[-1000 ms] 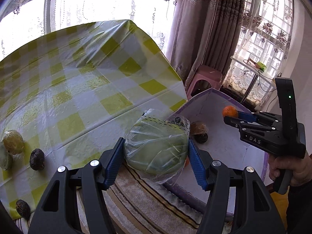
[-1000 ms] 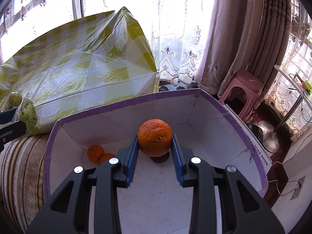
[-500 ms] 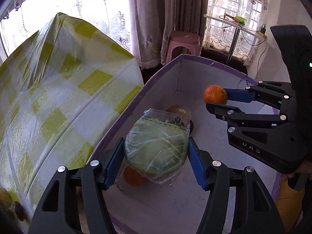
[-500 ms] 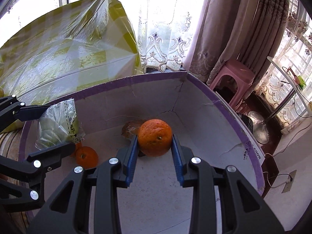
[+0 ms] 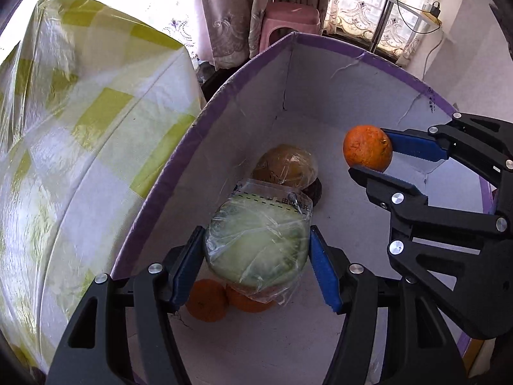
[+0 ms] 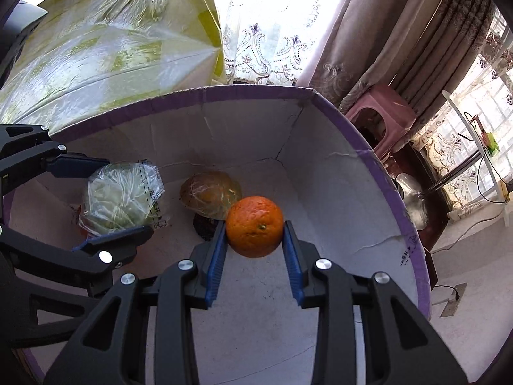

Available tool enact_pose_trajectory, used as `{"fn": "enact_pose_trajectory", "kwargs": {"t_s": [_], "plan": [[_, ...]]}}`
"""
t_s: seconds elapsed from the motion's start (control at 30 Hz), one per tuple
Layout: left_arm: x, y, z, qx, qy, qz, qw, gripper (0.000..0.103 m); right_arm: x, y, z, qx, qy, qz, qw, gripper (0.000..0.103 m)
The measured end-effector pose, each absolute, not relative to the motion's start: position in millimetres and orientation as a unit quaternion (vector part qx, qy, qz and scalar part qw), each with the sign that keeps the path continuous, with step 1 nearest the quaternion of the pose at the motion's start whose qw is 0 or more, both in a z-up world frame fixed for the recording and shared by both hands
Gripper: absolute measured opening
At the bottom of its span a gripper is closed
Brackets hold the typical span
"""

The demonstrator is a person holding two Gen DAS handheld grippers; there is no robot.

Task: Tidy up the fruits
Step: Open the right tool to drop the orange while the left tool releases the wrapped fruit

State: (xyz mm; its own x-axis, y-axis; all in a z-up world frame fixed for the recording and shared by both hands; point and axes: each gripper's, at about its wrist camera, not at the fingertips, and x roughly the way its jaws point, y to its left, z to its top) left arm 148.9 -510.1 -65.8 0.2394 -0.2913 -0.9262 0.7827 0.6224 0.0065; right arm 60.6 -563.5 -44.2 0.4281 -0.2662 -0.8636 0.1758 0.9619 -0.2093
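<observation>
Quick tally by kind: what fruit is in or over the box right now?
Oranges: 3 (one held in the right gripper, two on the box floor)
Bagged green fruit: 1, in the left gripper
Wrapped brownish fruit: 1
Dark fruit: 1
Total: 6

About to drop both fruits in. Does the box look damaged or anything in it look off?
The box has cracks in its white lining: near the back corner and along the right wall, below the purple rim. The fruit inside sits normally. Nothing is spilled.
</observation>
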Motion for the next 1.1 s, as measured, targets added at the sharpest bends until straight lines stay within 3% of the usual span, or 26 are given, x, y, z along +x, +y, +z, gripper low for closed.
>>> {"fn": "enact_pose_trajectory", "kwargs": {"t_s": [0.27,0.73,0.97,1.1], "plan": [[151.9,-515.4,-71.1,0.253,0.508,-0.351,0.745,0.062,60.4,-566.4,-50.3,-0.042,0.527,-0.128,0.839,0.037],[148.9,-504.9,-60.2,0.242,0.49,-0.344,0.763,0.069,56.9,-581.1,-43.1,-0.032,0.513,-0.148,0.845,0.058],[145.1,-488.5,-43.1,0.223,0.471,-0.351,0.778,0.079,49.0,-586.6,-28.2,-0.018,0.49,-0.155,0.858,0.079],[140.2,-474.1,-33.2,0.212,0.46,-0.354,0.786,0.081,44.3,-584.2,-21.4,-0.017,0.48,-0.154,0.863,0.081]]}}
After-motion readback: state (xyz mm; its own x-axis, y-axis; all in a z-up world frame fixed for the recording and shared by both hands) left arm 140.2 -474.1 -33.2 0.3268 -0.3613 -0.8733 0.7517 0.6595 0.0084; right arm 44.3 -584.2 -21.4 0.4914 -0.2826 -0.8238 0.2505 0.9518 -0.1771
